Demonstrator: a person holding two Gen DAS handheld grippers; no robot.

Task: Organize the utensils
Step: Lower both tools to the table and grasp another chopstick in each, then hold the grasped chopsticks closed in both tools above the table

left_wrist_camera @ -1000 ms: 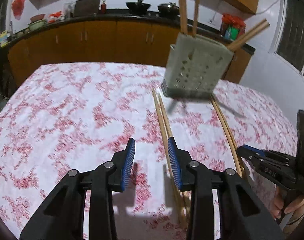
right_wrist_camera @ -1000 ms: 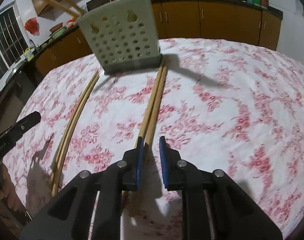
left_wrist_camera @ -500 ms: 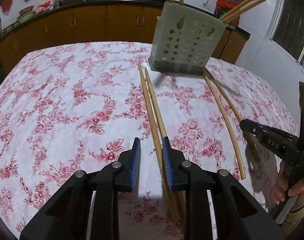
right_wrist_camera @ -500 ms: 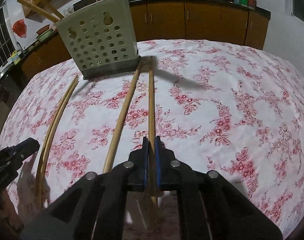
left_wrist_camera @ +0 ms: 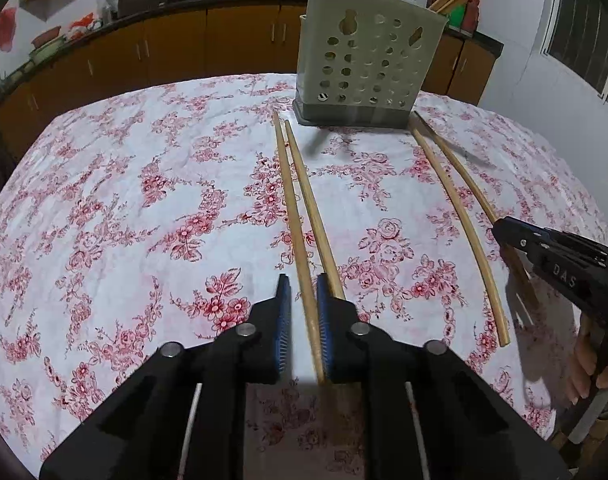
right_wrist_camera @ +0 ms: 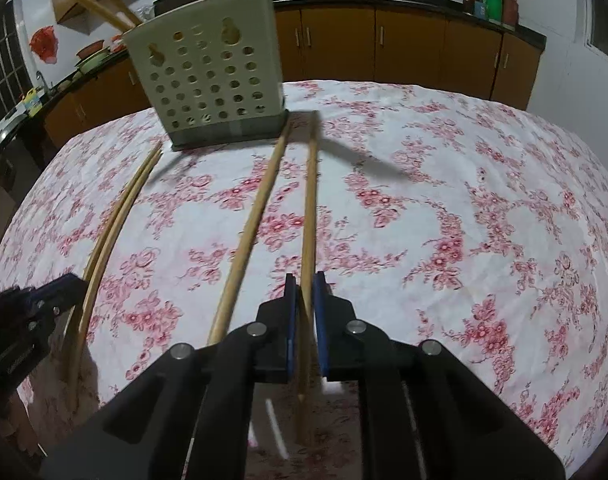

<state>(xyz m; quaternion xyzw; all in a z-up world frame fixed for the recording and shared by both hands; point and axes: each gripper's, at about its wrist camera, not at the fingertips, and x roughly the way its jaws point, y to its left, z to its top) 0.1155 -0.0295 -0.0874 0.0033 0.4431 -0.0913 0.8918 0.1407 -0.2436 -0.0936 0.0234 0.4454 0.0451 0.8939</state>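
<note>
Covering the whole table, the floral tablecloth [left_wrist_camera: 152,200] carried the perforated utensil holder [left_wrist_camera: 364,68] at its far side, with several chopsticks standing inside; their tops were cut off by the frame. Four more chopsticks lay flat on the cloth in two pairs, all running from the holder toward the cameras.

Only the left wrist view showed the left gripper [left_wrist_camera: 303,292] clearly. Its jaws had just been closing and stood narrow around one chopstick of the left pair [left_wrist_camera: 292,208]; the right pad touched this stick, while a thin gap remained at the left pad, so a firm grip was hard to confirm. The second stick of this pair [left_wrist_camera: 310,204] passed under the right finger. At the right edge of the same view, the right gripper [left_wrist_camera: 500,234] appeared from the side, with part of a hand [left_wrist_camera: 588,364] under it.

Only the right wrist view showed the right gripper's jaws, narrow and pinching one chopstick of the right pair [right_wrist_camera: 310,208], whose near end continued below the fingers. Its partner [right_wrist_camera: 256,216] lay free just beside. The left gripper was dark and blurred there.
</note>
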